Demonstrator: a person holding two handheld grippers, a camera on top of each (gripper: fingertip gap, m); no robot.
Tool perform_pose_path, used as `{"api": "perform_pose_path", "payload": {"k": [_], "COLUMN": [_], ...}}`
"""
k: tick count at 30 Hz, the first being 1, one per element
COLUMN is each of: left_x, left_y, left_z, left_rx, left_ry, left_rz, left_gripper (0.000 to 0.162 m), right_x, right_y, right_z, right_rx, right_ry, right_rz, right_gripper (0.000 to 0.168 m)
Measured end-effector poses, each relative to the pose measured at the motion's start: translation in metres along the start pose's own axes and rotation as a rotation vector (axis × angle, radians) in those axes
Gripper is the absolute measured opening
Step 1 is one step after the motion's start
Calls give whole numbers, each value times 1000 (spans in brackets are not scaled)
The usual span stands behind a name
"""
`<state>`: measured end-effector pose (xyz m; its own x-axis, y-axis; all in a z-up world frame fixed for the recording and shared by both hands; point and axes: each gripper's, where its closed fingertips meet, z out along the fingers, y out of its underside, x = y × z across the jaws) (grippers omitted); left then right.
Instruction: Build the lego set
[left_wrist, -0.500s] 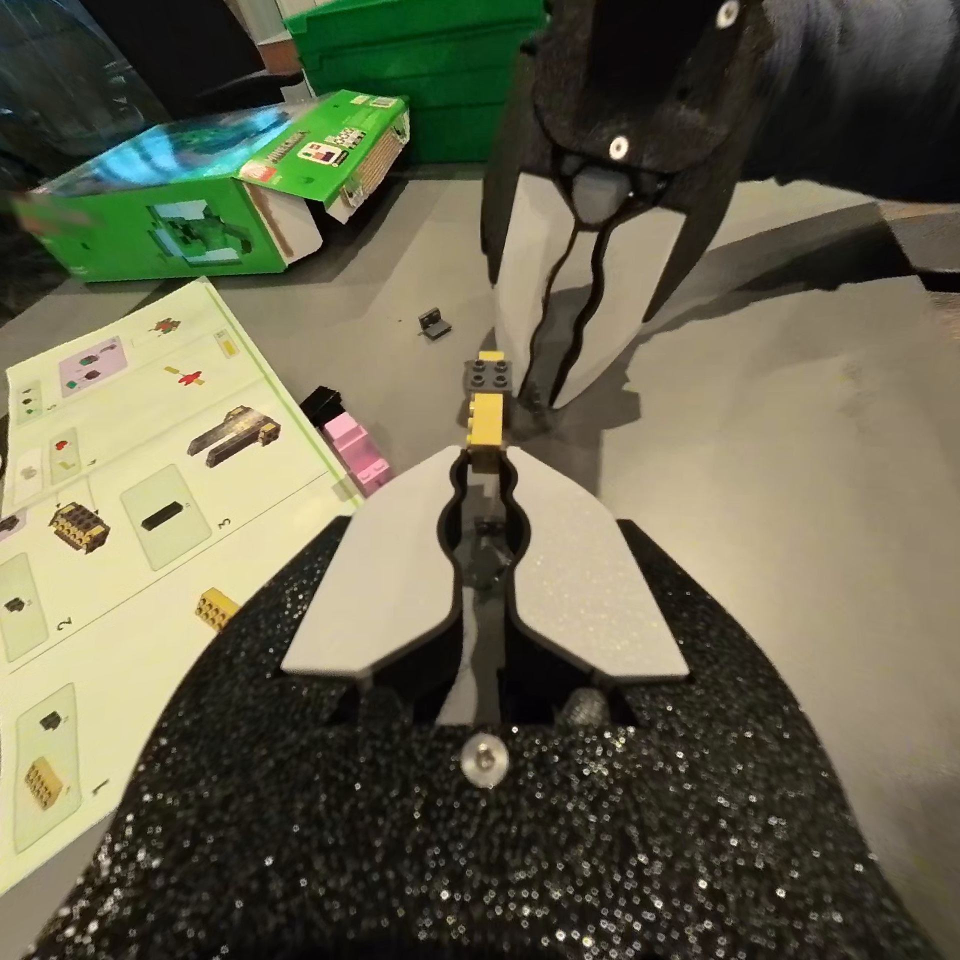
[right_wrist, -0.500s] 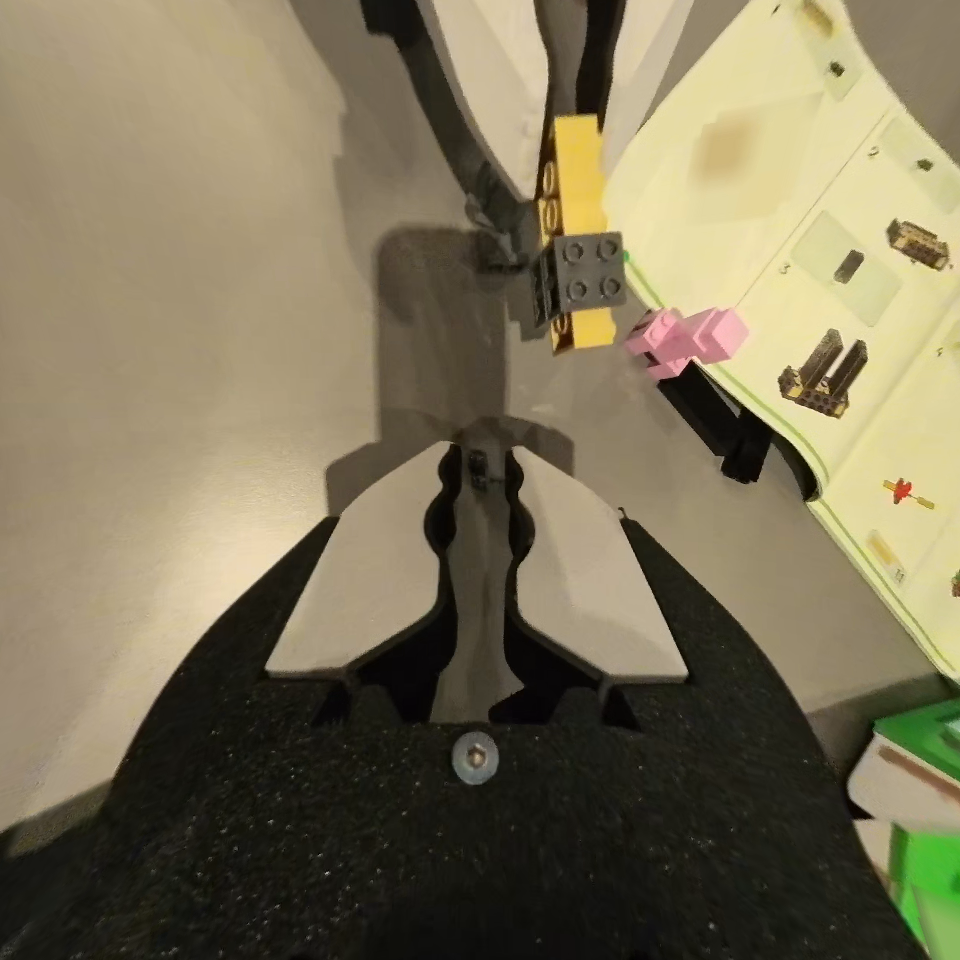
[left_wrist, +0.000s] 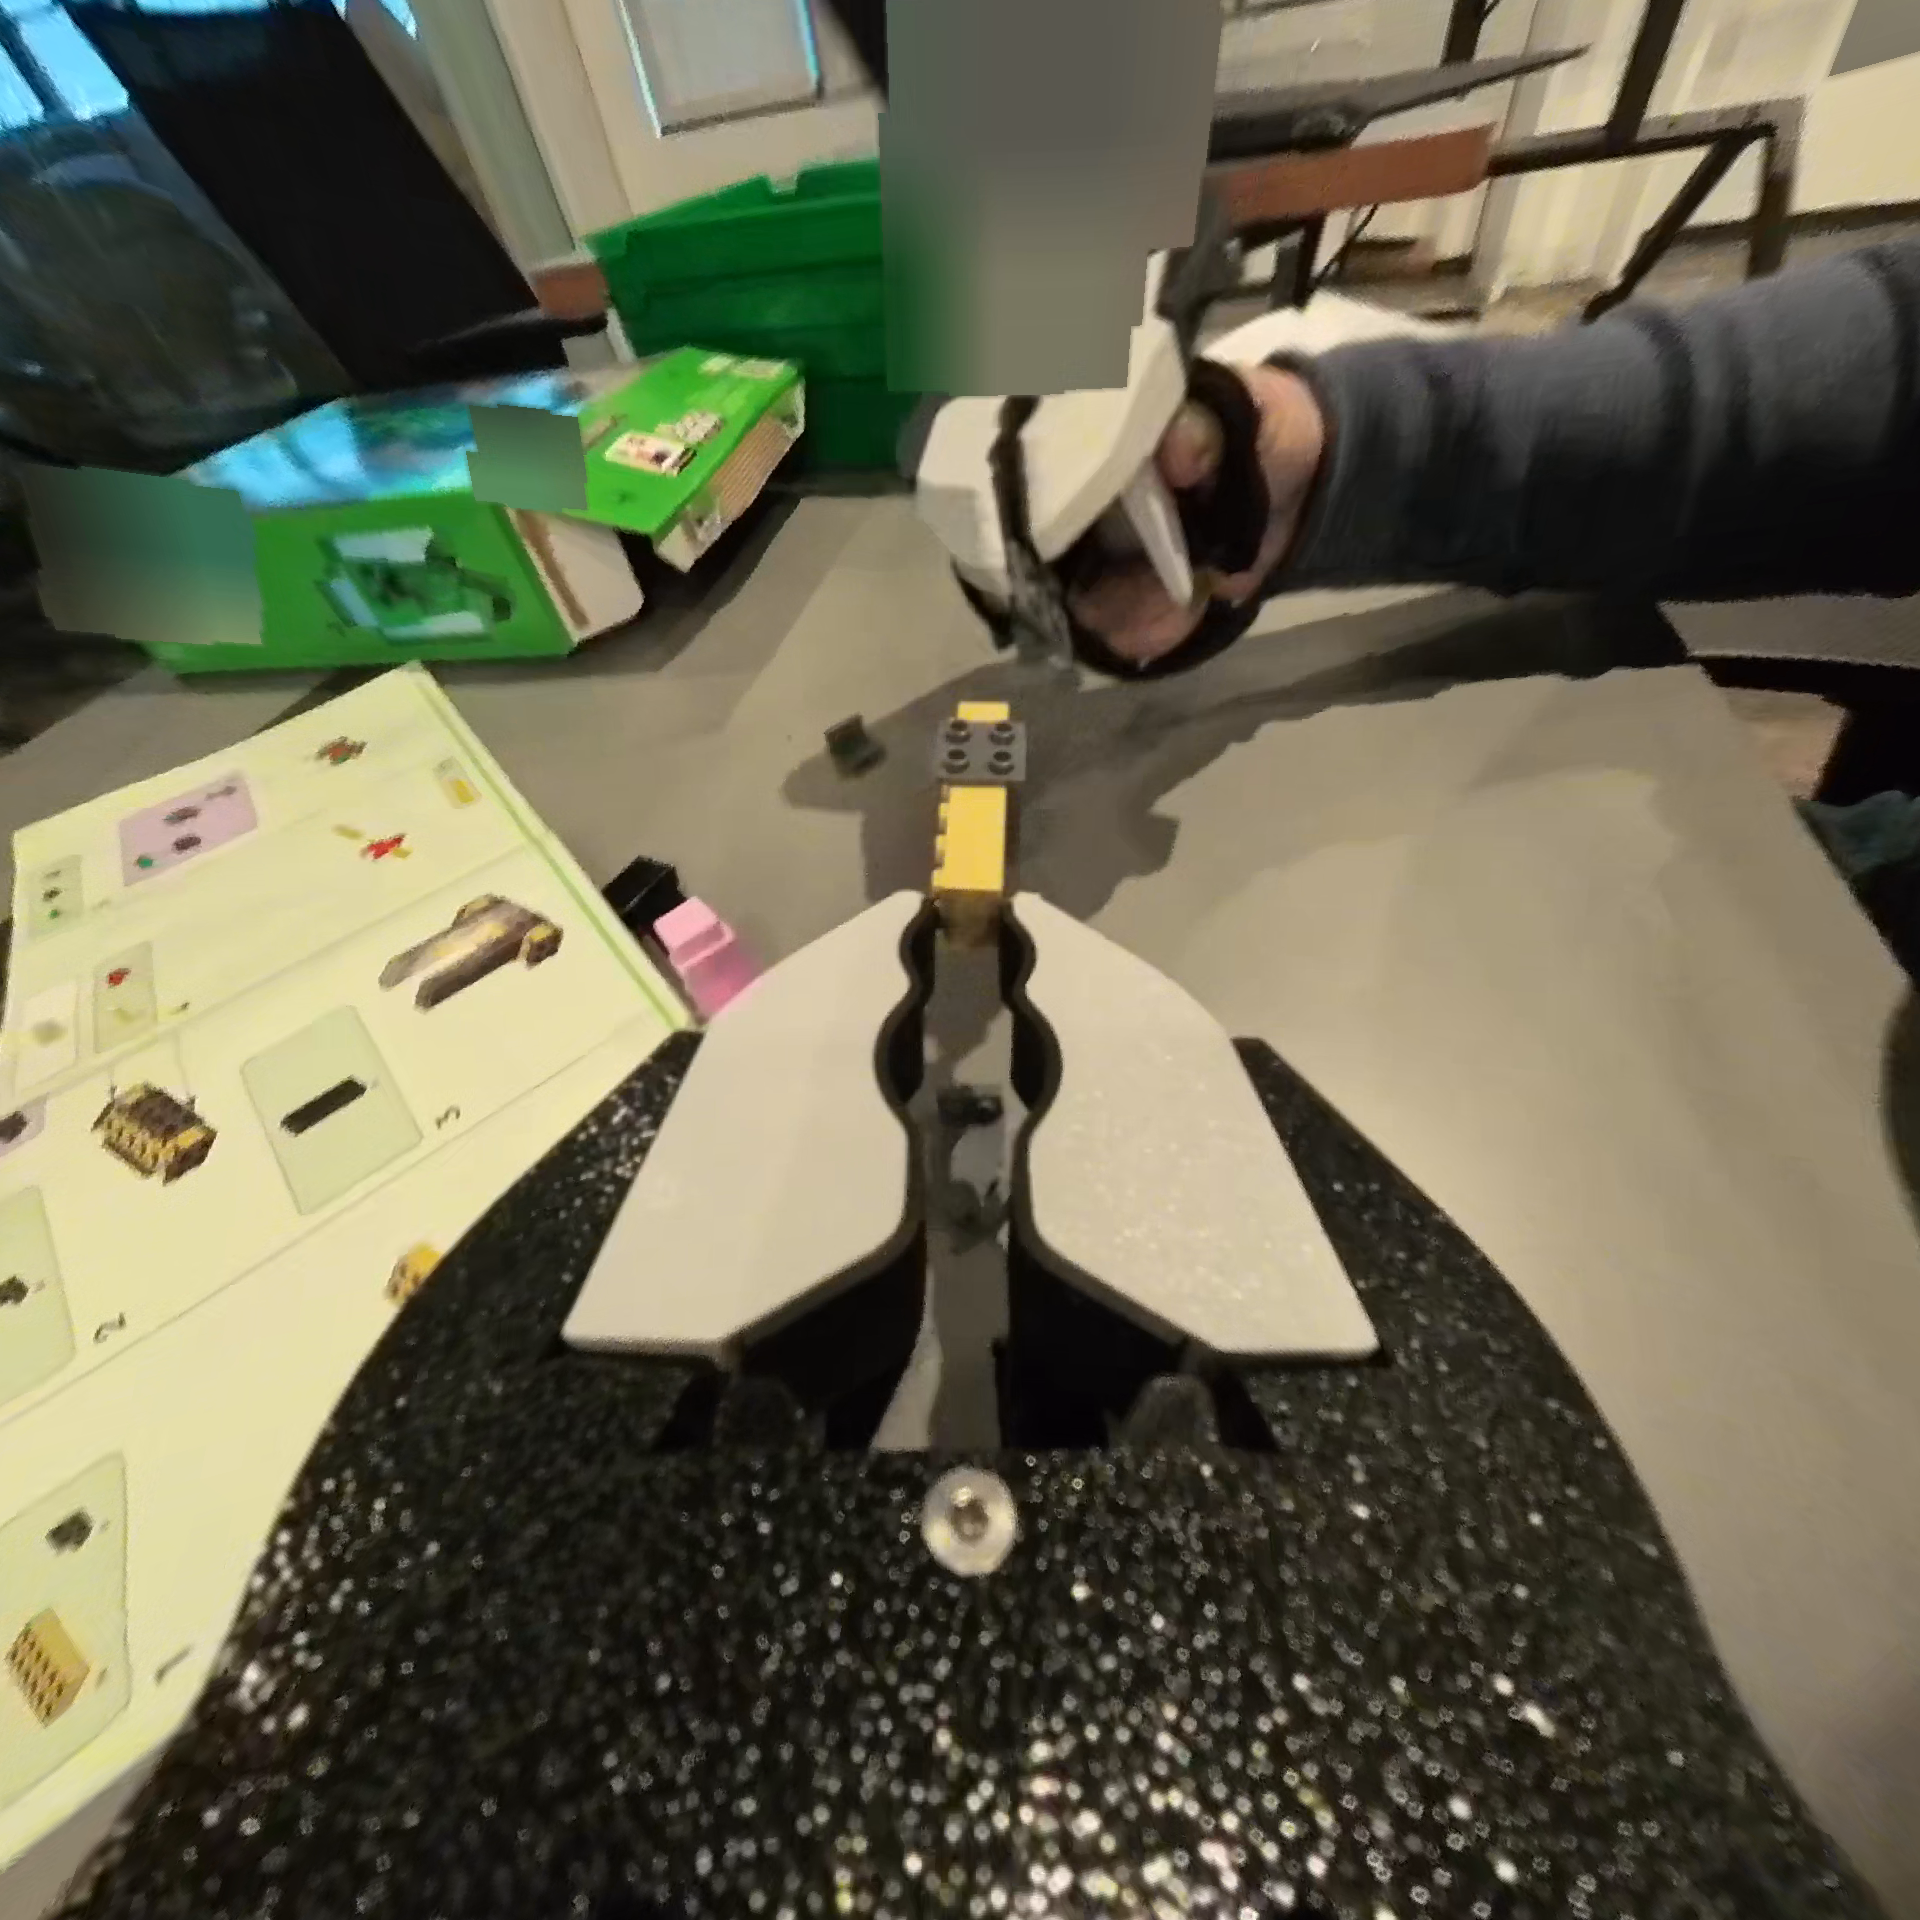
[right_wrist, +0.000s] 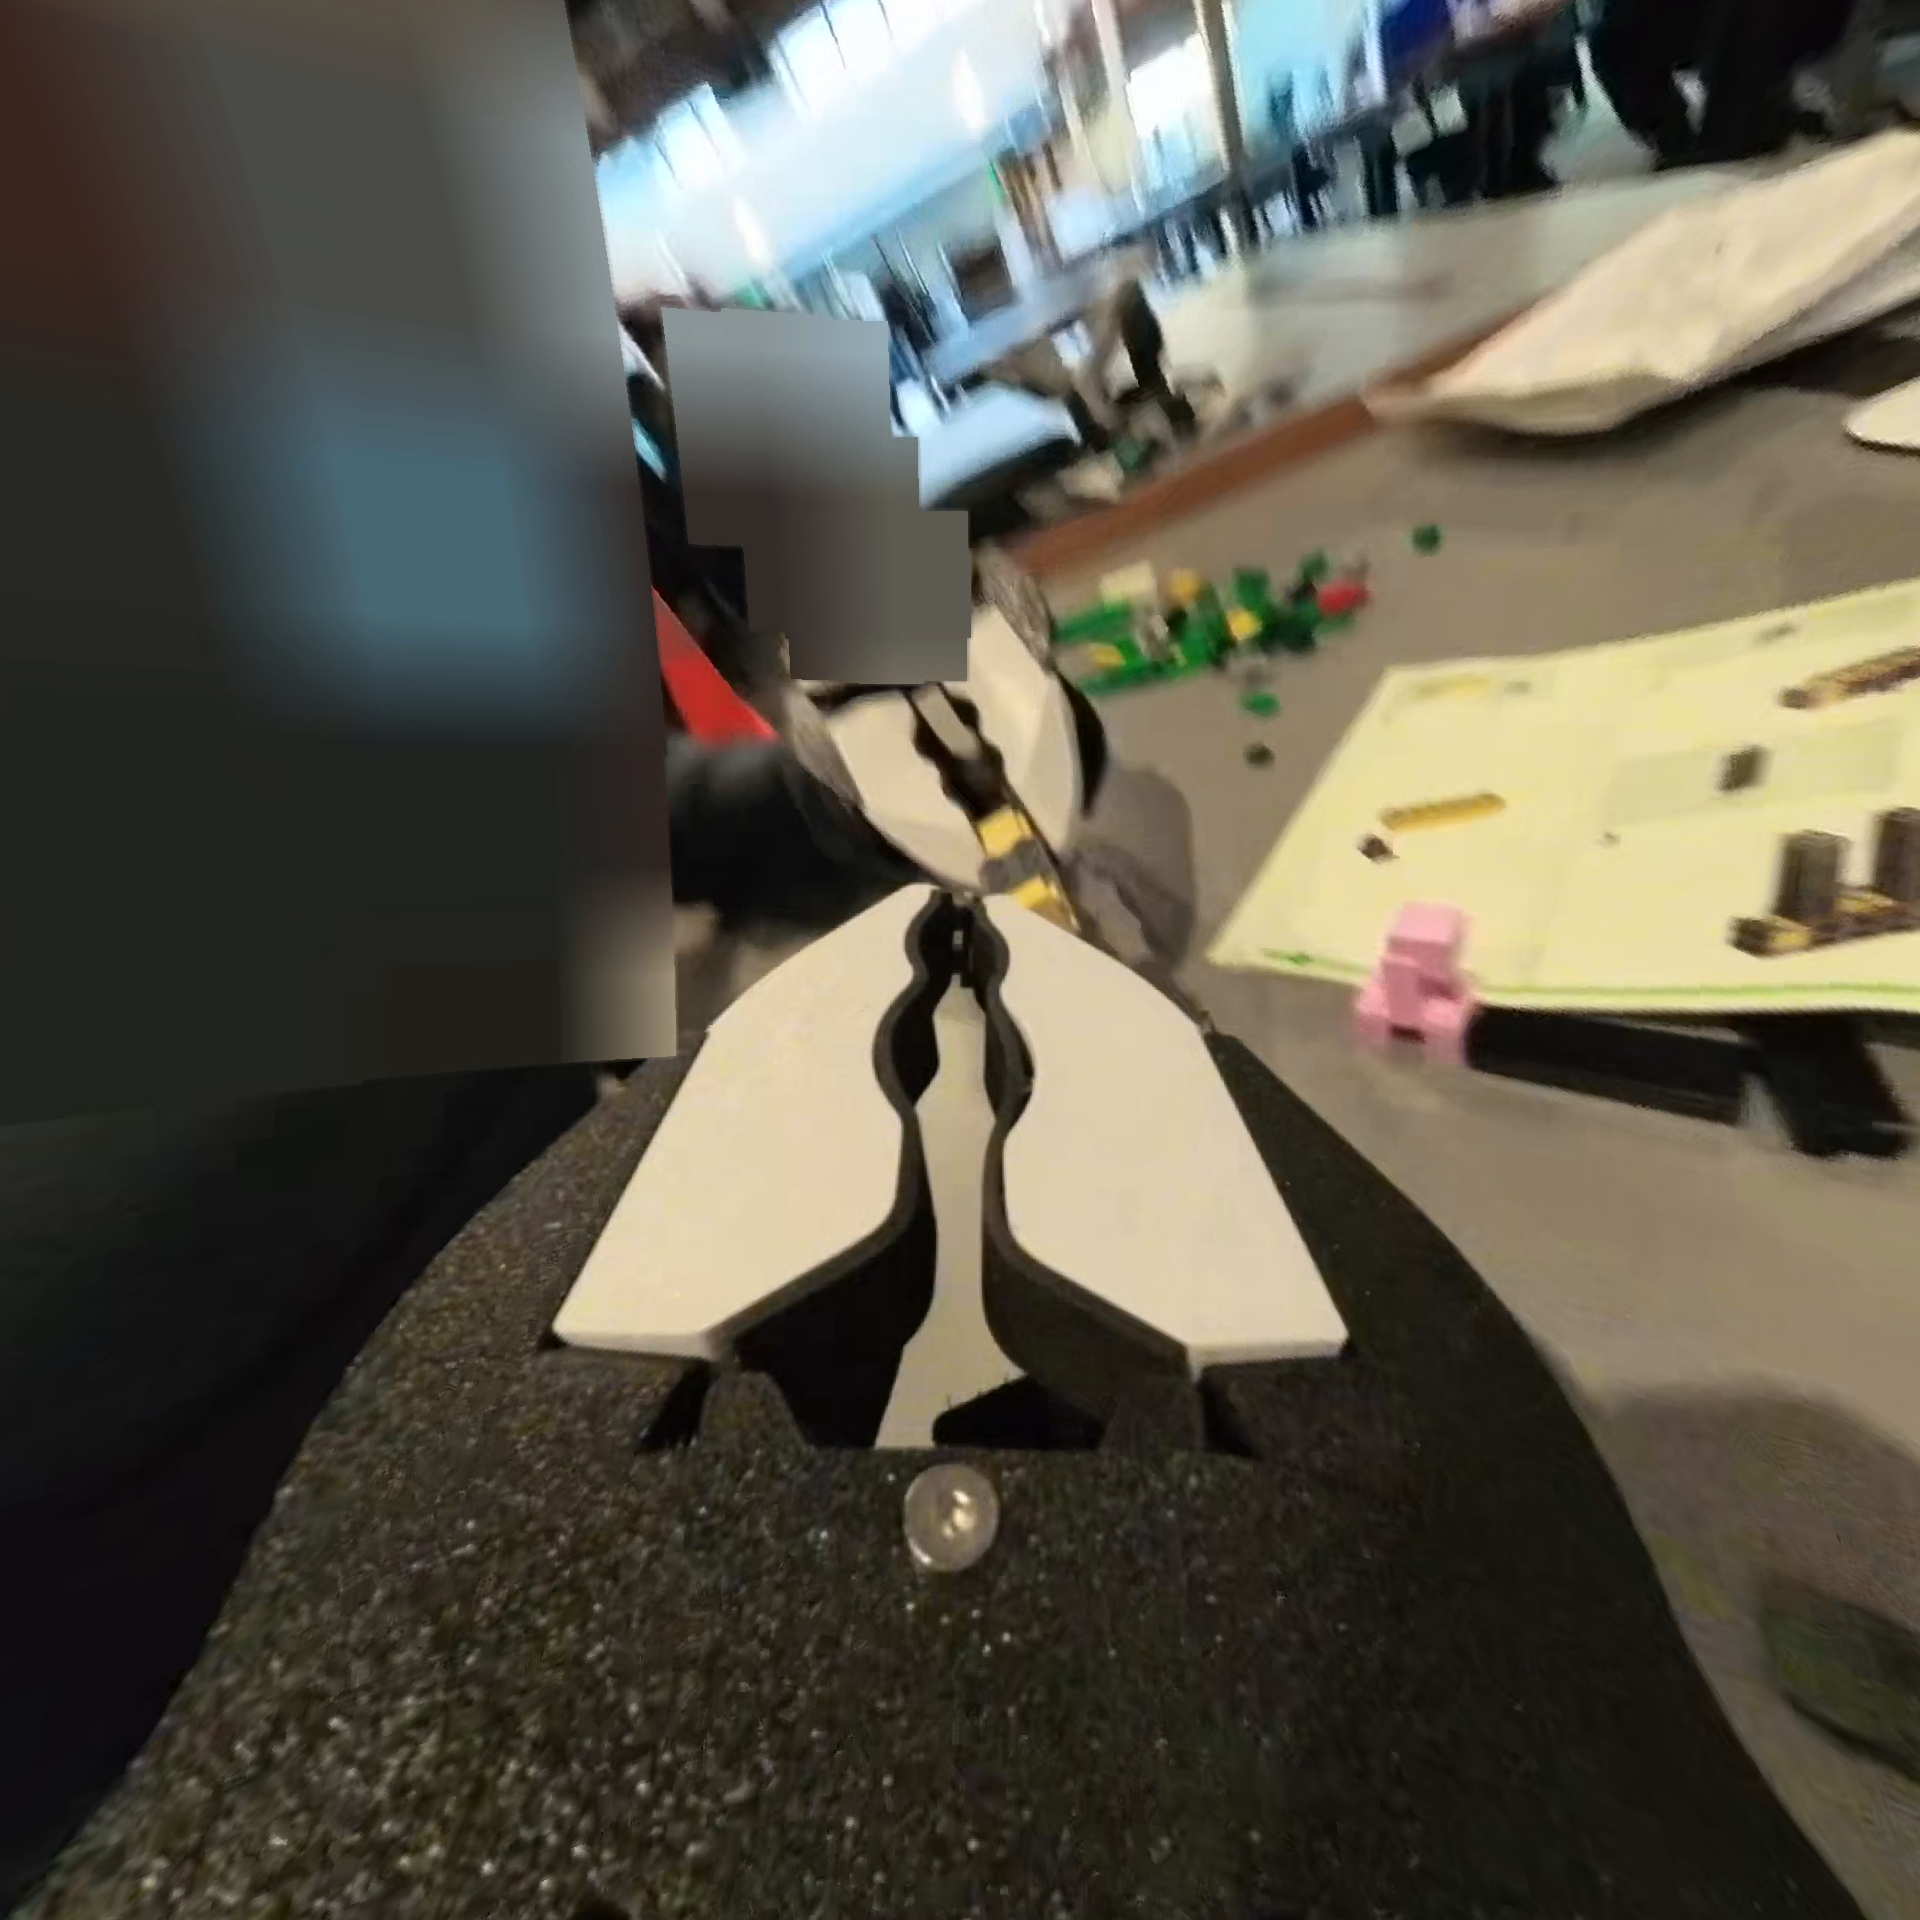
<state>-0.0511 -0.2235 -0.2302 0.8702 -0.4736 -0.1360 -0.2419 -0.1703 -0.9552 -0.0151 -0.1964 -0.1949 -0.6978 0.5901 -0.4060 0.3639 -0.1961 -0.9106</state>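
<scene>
L tongs (left_wrist: 968, 914) gripping yellow brick (left_wrist: 972, 850), green box (left_wrist: 416, 540)

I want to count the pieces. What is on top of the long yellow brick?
A small dark grey four-stud square plate sits on the long yellow brick near its far end. The brick's near end is hidden between the left gripper's jaws.

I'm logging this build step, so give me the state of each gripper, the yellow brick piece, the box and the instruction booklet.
left gripper: shut on the yellow brick piece.
right gripper: shut on a small dark piece, raised off the table.
yellow brick piece: held level, dark grey plate on top.
green box: end flap open.
instruction booklet: open, flat on the table.
</scene>
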Motion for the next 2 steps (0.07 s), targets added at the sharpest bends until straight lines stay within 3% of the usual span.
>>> {"api": "perform_pose_path", "payload": {"k": [2], "left_x": [3], "left_y": [-10], "left_z": [-2], "left_rx": [64], "left_ry": [5], "left_rz": [23], "left_gripper": [11], "right_x": [-9], "right_y": [-13], "right_z": [-2], "right_rx": [135], "right_ry": [-100], "right_rz": [87], "right_gripper": [3]}}
